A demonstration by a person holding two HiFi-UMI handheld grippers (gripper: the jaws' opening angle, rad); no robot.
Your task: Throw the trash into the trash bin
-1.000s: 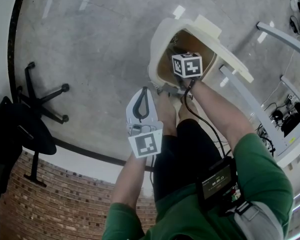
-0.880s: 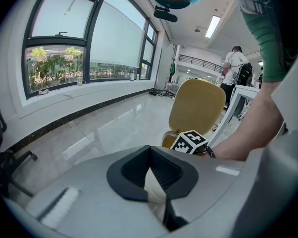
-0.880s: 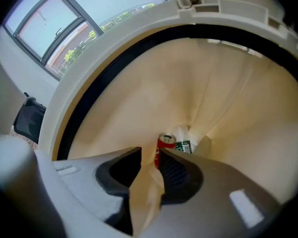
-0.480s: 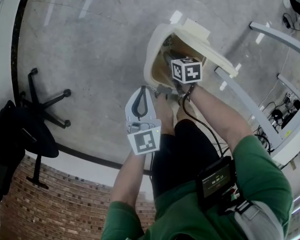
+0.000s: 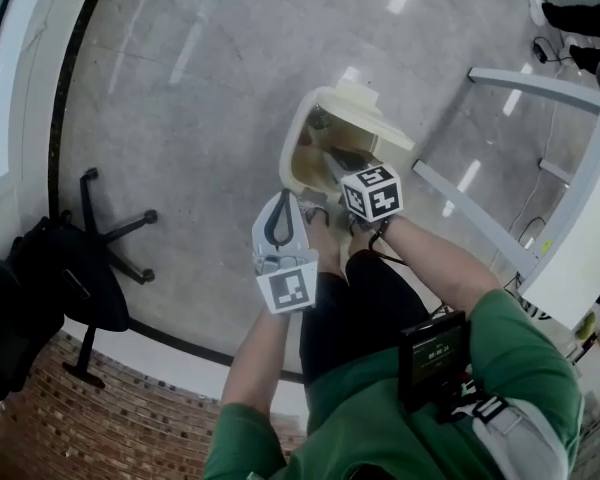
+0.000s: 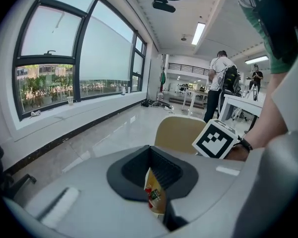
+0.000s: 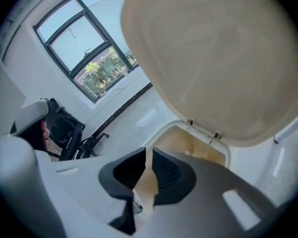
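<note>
Yellow-orange, red-printed wrapper in left tool's pinch; right tool nearly closed at open beige trash bin

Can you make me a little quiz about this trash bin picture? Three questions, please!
1. True or false: the lid of the trash bin is shut.
2. What is pinched in the jaws of the left gripper? A) a yellow wrapper B) a spoon C) nothing
3. Which gripper is nearer the trash bin, left or right?
Key: 1 false; 2 A; 3 the right gripper.
</note>
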